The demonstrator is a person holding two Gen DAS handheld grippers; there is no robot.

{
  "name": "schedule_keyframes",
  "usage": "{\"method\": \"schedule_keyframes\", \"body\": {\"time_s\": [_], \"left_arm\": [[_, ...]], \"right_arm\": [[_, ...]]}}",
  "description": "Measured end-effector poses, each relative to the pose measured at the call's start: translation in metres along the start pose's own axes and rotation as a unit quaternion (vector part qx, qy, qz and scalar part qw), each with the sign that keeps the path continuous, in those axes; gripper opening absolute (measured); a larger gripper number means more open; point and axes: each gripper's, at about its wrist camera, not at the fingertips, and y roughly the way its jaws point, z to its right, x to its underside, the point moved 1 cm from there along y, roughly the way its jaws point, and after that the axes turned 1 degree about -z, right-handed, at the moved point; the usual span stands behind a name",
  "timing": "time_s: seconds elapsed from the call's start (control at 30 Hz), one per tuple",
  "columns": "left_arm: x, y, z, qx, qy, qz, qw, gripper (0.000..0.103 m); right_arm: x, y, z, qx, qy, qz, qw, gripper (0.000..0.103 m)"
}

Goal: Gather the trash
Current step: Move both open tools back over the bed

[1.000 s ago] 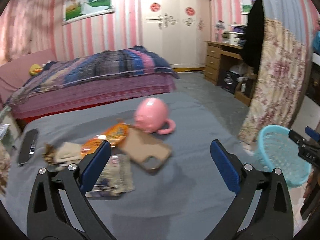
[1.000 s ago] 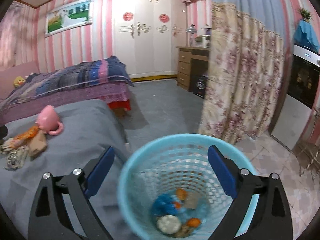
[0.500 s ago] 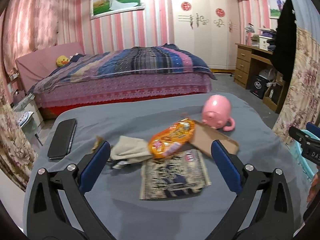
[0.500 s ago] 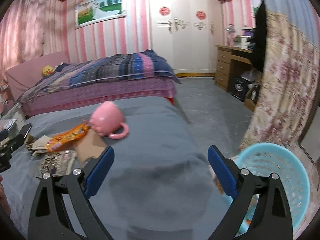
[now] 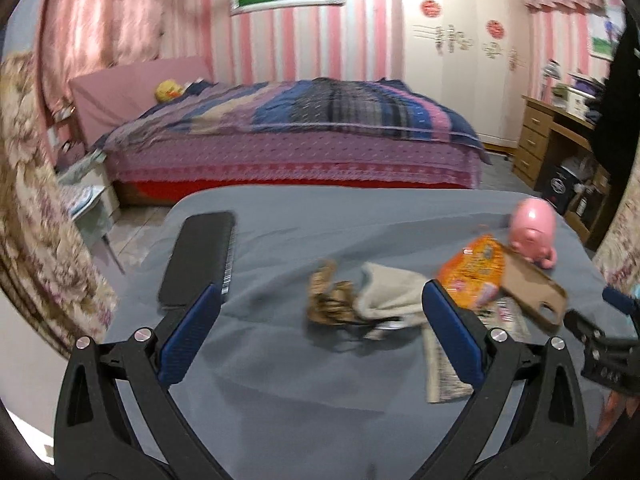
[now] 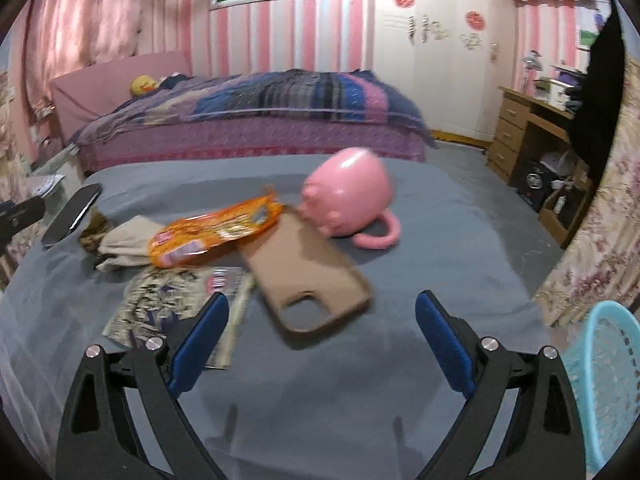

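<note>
Since a second ago my right tool (image 6: 322, 334) has swung off the blue basket (image 6: 612, 384), now at its 4 o'clock edge, and faces the grey tabletop (image 6: 440, 264); my left tool (image 5: 320, 332) has panned toward the phone side. Both tools: fingers wide apart, nothing held.

Tabletop carries all items. Black phone (image 5: 200, 256) at 10 o'clock of left tool, flat. Tan phone case (image 6: 308, 276) just ahead of right tool at 12 o'clock, camera cutout nearest me. Printed flat wrapper (image 6: 176, 300) at 10 o'clock, partly behind my left finger. Pink pig mug (image 6: 348, 196) on its side beyond the case, touching its far end. Orange snack bag (image 6: 212, 232) overlaps case's far corner and beige cloth (image 5: 388, 292). Brown crumpled scrap (image 5: 328, 300) just beside cloth, between left tool's fingers.
</note>
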Motion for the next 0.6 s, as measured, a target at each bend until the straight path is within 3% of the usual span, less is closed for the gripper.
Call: {"method": "schedule_keyframes", "body": {"time_s": [0.13, 0.27, 0.53, 0.6], "left_arm": [[0.003, 0.015, -0.026, -0.007, -0.046, -0.023, 0.9987, 0.097], [0.007, 0.018, -0.034, -0.029, -0.036, -0.025, 0.9986, 0.097], [0.009, 0.020, -0.037, -0.027, -0.047, -0.032, 0.9980, 0.097], [0.009, 0.022, -0.033, -0.030, -0.041, -0.035, 0.9981, 0.097]], "right_arm": [[0.001, 0.016, -0.020, -0.015, -0.022, -0.024, 0.999, 0.092], [0.004, 0.033, -0.036, -0.034, -0.026, -0.056, 0.997, 0.091], [0.017, 0.041, -0.053, -0.022, -0.051, -0.080, 0.995, 0.079], [0.019, 0.038, -0.051, -0.024, -0.045, -0.079, 0.996, 0.071]]}}
